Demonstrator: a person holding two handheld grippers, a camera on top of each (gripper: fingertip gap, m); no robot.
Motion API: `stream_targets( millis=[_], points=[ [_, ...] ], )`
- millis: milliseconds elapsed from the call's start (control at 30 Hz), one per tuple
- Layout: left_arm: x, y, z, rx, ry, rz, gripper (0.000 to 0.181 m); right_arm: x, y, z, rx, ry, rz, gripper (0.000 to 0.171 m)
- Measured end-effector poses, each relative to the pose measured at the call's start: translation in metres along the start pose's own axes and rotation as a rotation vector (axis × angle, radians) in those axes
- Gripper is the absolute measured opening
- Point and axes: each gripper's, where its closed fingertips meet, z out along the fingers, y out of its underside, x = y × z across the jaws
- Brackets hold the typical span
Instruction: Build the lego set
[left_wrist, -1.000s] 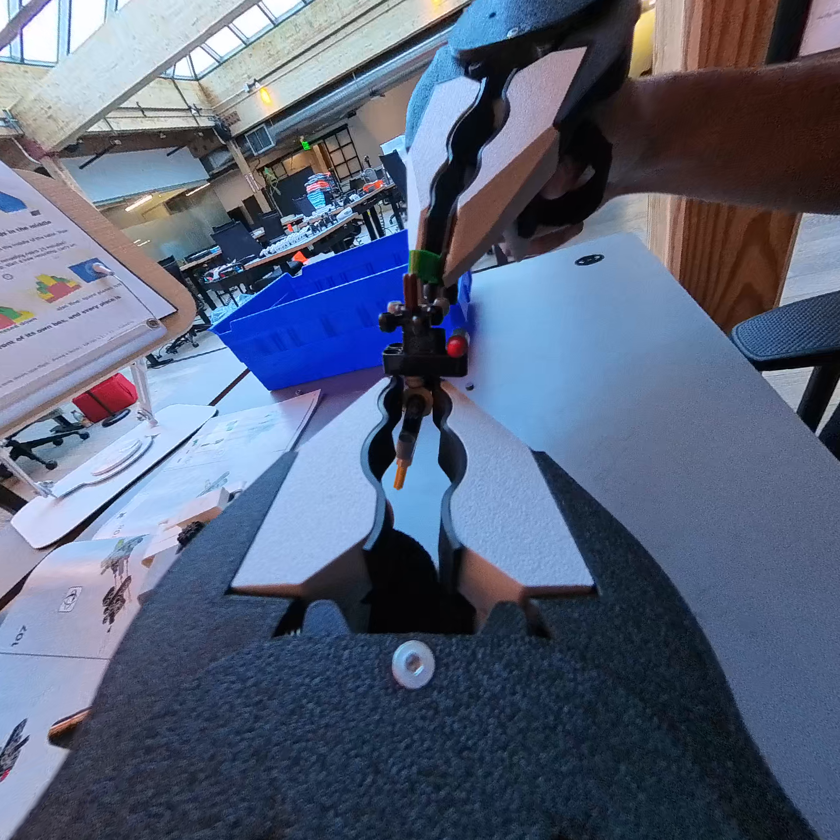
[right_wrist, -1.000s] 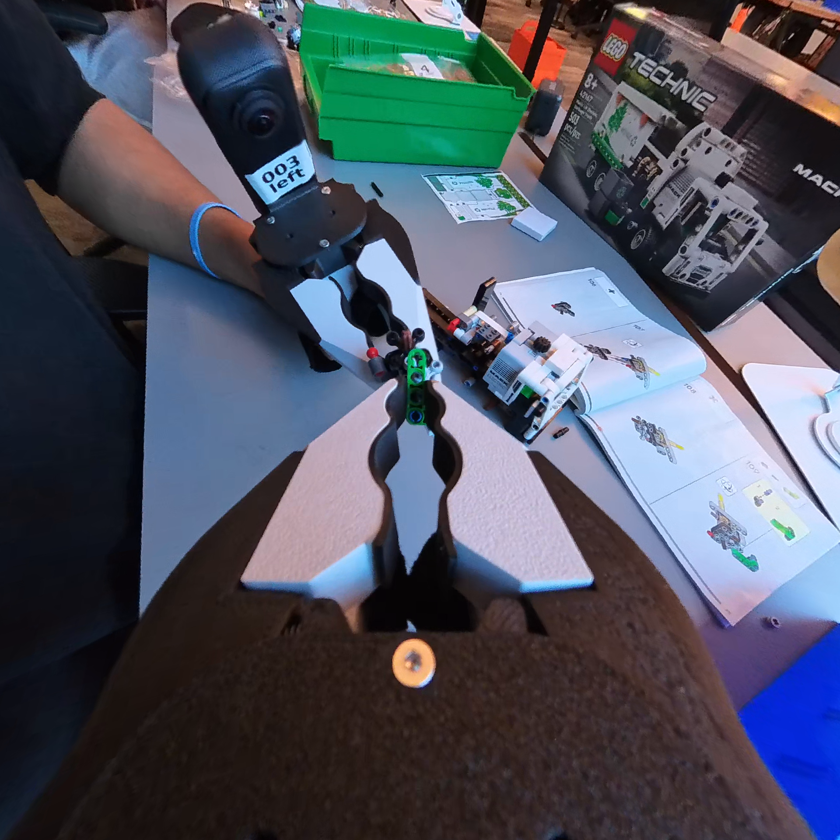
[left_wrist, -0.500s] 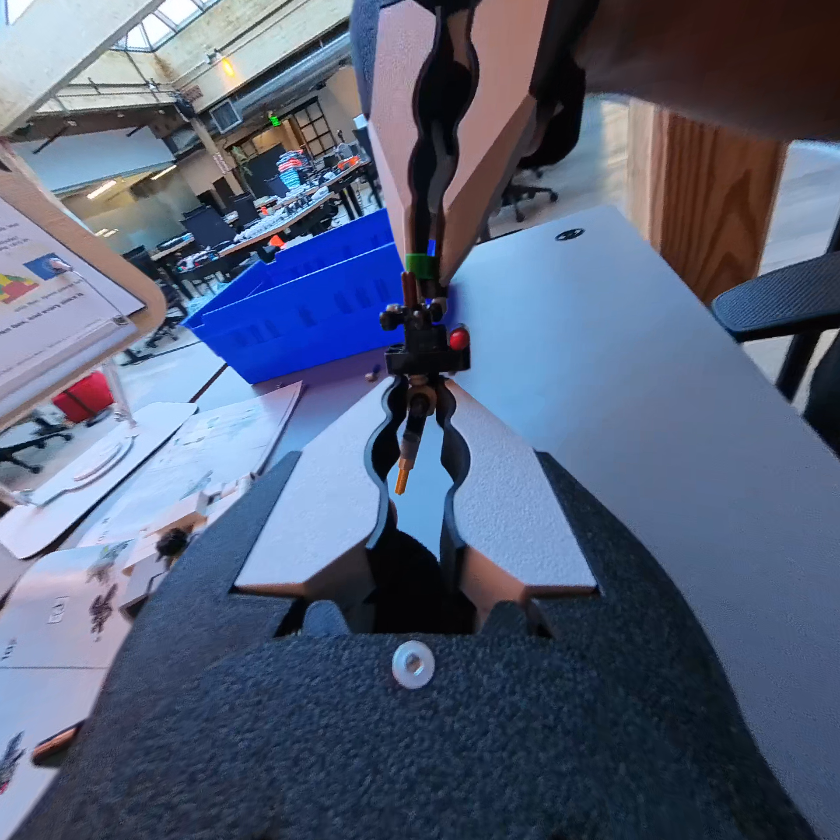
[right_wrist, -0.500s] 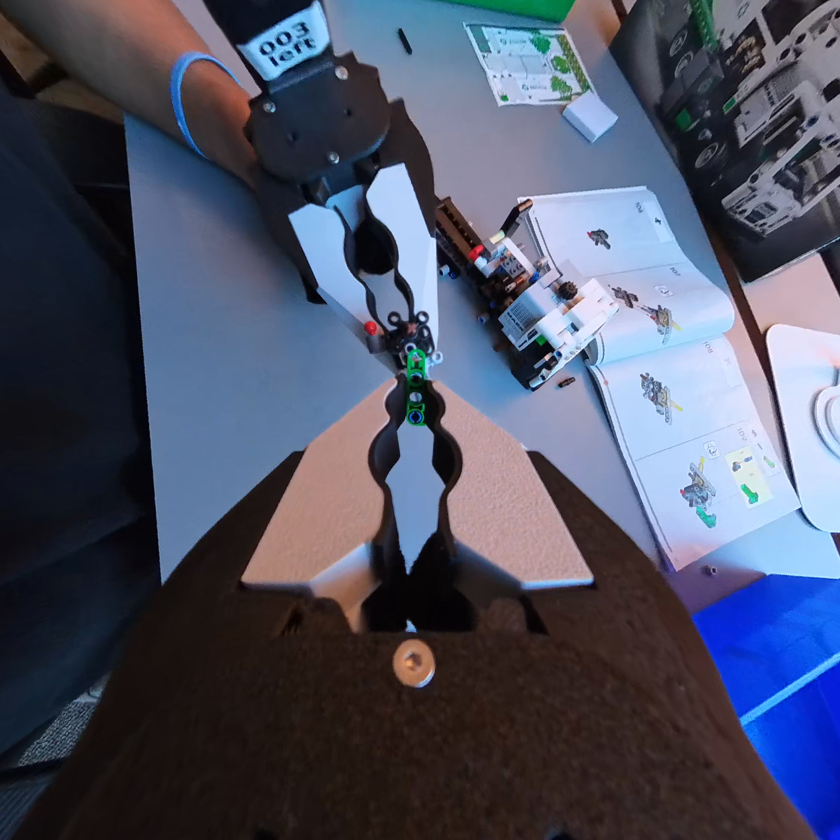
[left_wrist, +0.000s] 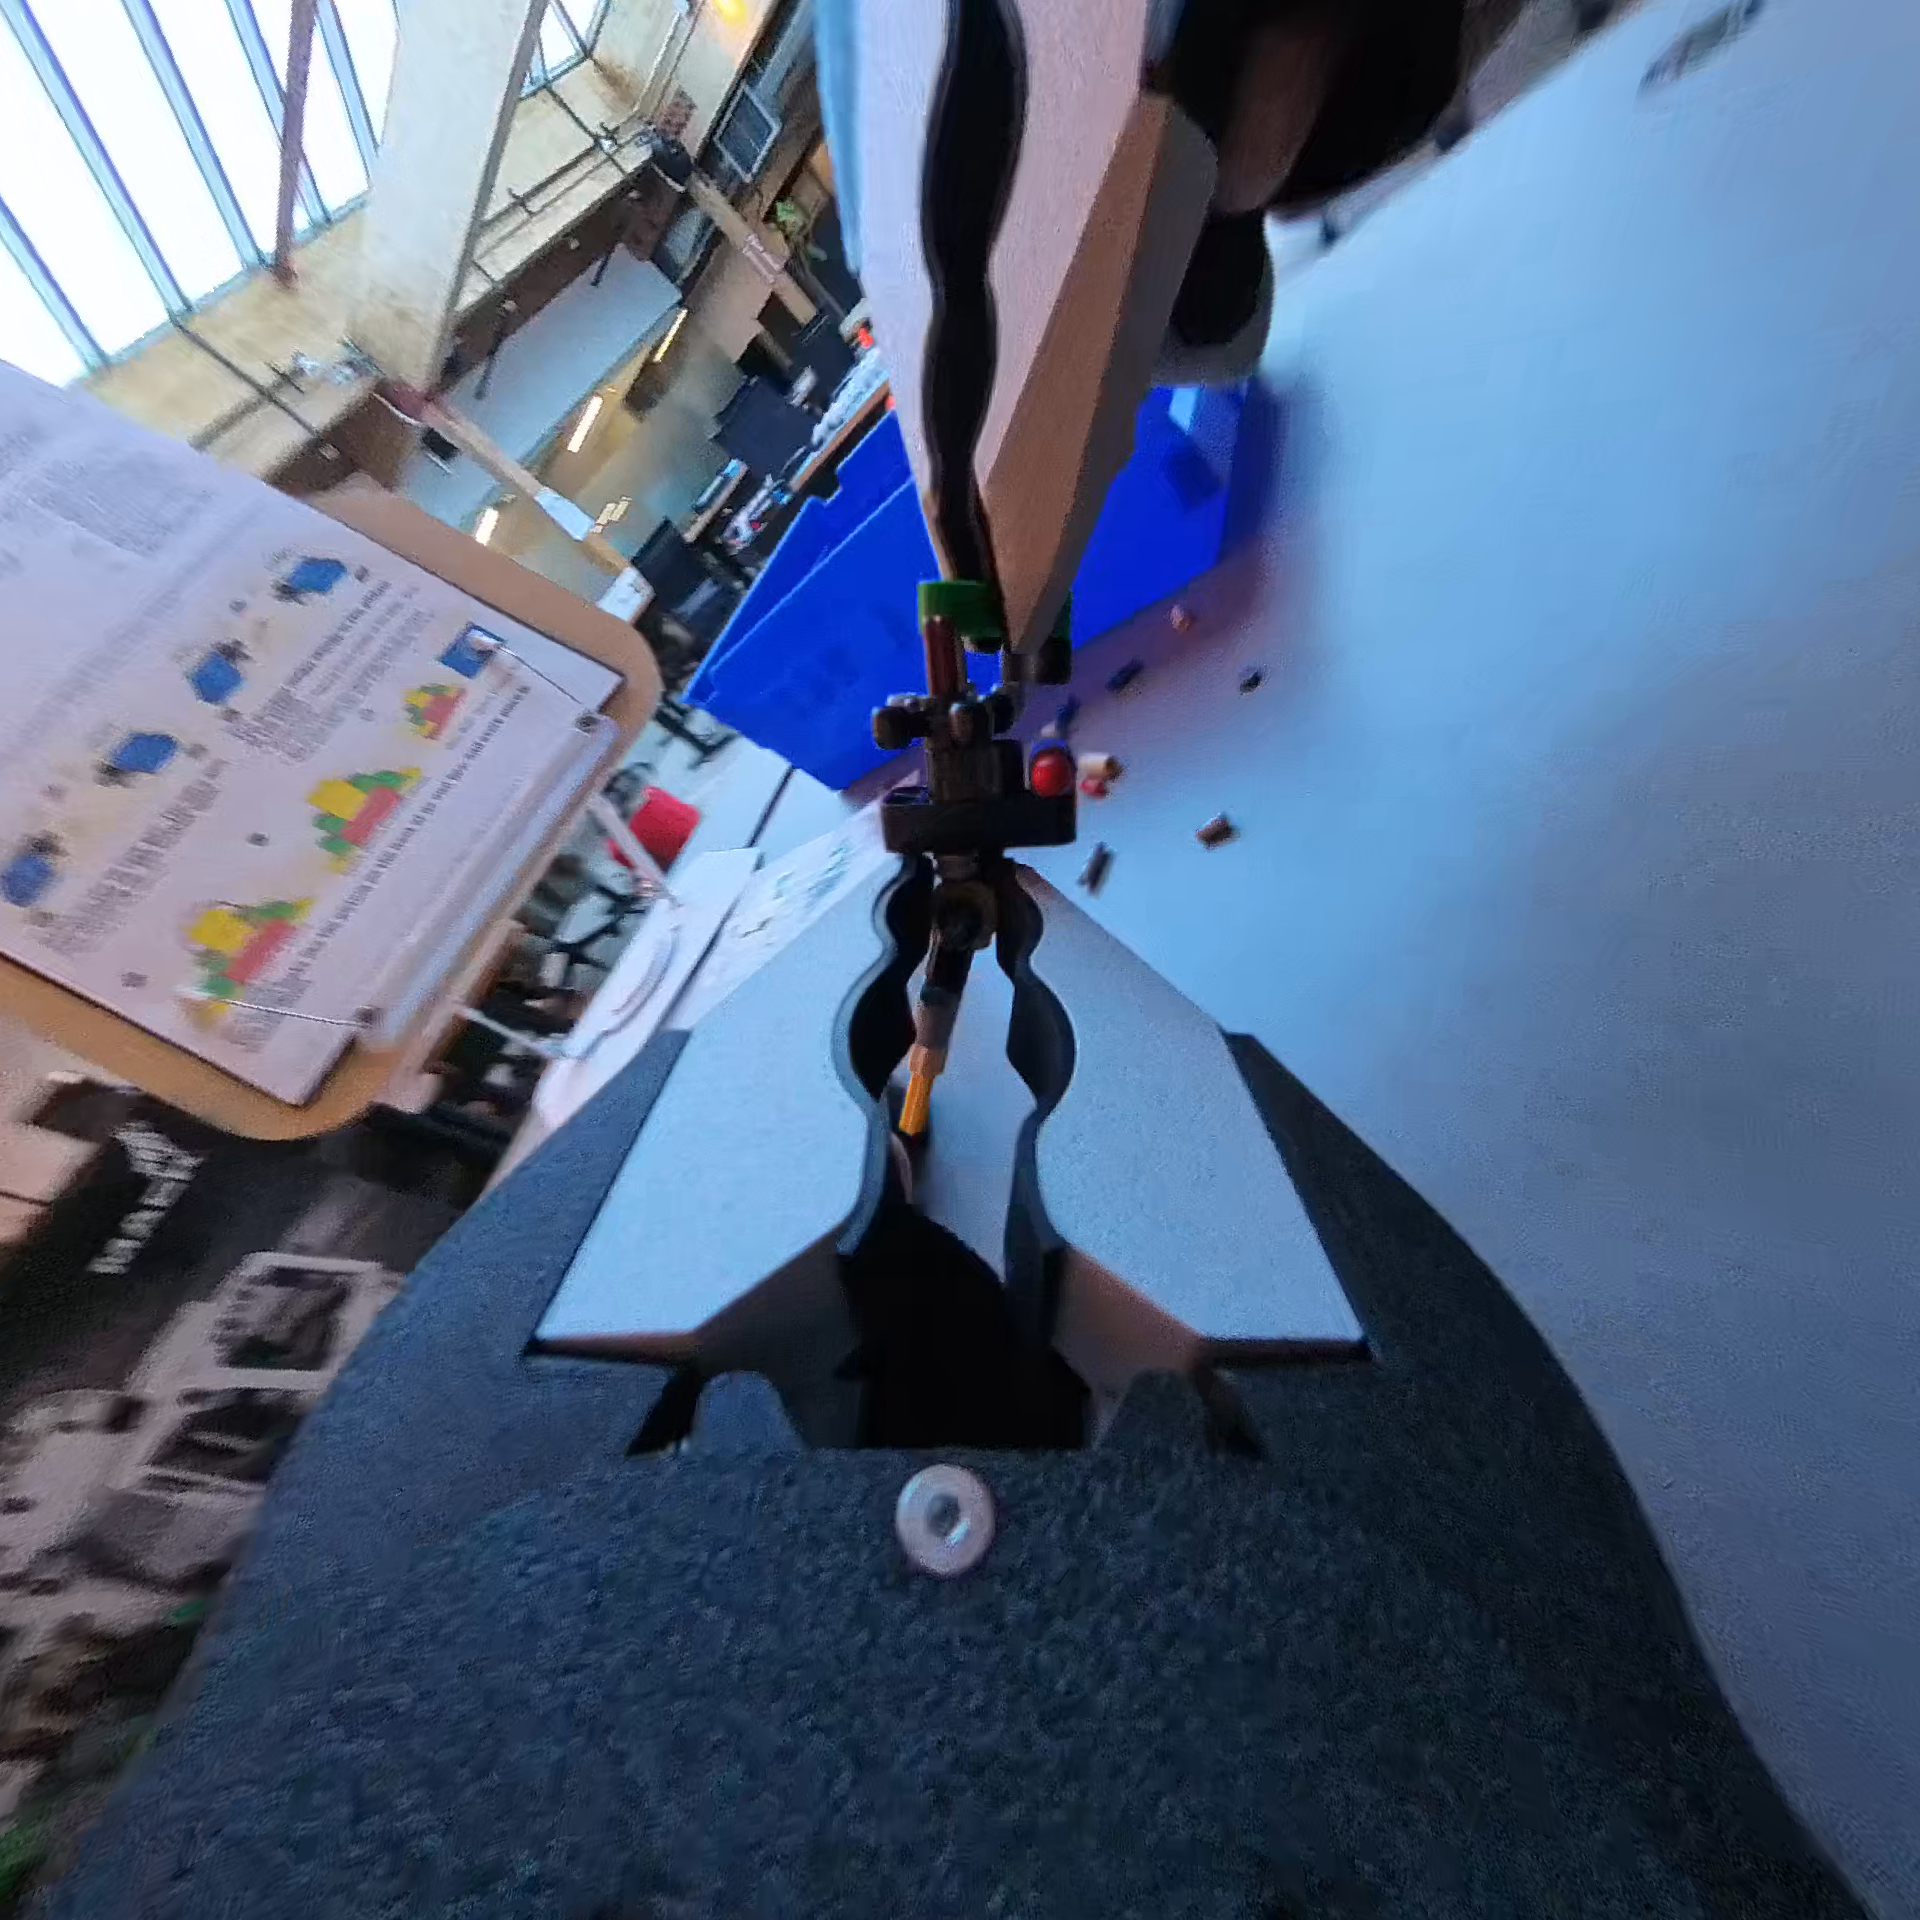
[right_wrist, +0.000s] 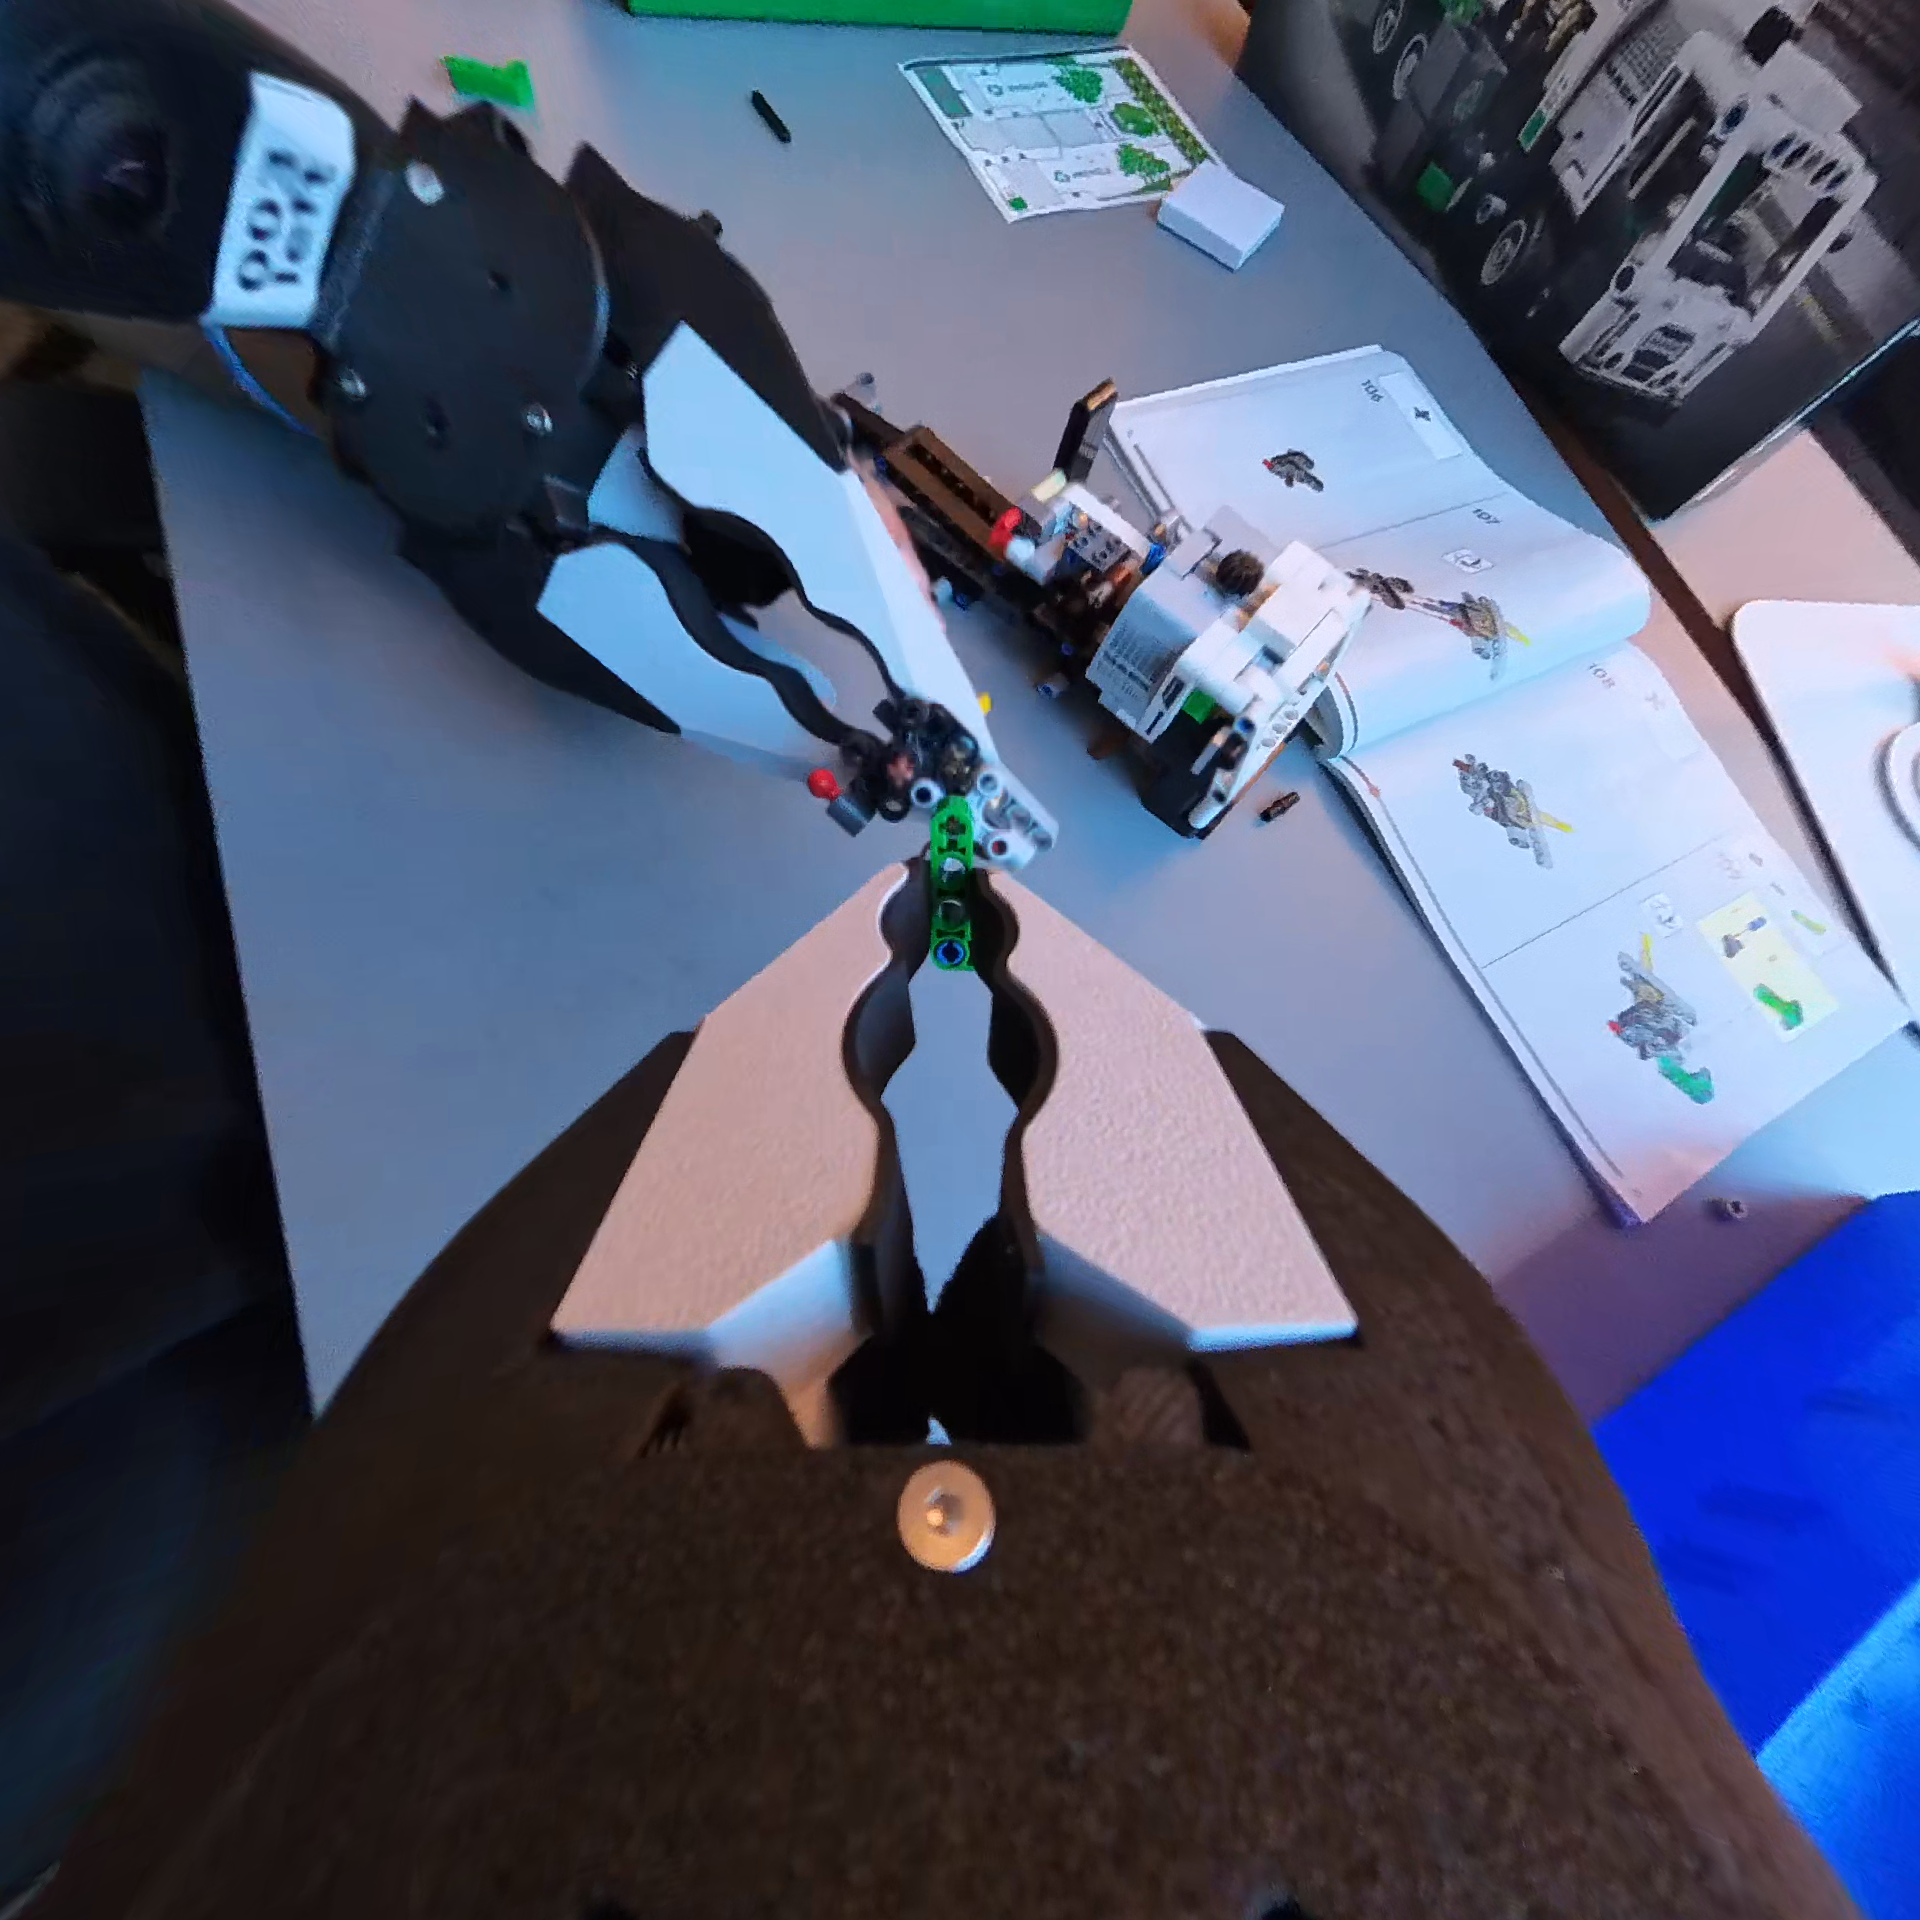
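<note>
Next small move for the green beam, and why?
Probably press the green beam a touch further onto the small black assembly. The right hand-held gripper pinches it, its tip meets the assembly clamped in the left hand-held gripper, but whether it's fully seated isn't clear.

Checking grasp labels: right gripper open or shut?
Shut. In the right wrist view the right gripper has its fingers pinching the green beam at their tips, its far end meeting the black subassembly.
</note>
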Motion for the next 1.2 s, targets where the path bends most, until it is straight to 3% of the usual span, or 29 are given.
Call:
stream_targets(
  millis=[133, 233, 500, 1200],
  points=[
    [0.004, 0.003, 0.0, -0.036, -0.064, 0.242, 0.01, -0.008, 0.01, 0.005, -0.041, 0.009, -0.096, 0.006],
    [0.008, 0.001, 0.0, -0.027, -0.068, 0.301, 0.01, -0.012, 0.019, 0.008, -0.064, -0.006, -0.137, 0.006],
    [0.009, -0.001, -0.001, -0.008, -0.059, 0.277, 0.01, -0.009, 0.012, -0.007, 0.035, -0.017, -0.112, 0.006],
    [0.016, 0.012, 0.006, -0.052, 0.033, 0.094, 0.01, -0.002, 0.028, 0.007, 0.002, 0.064, -0.072, 0.006]
  ],
)
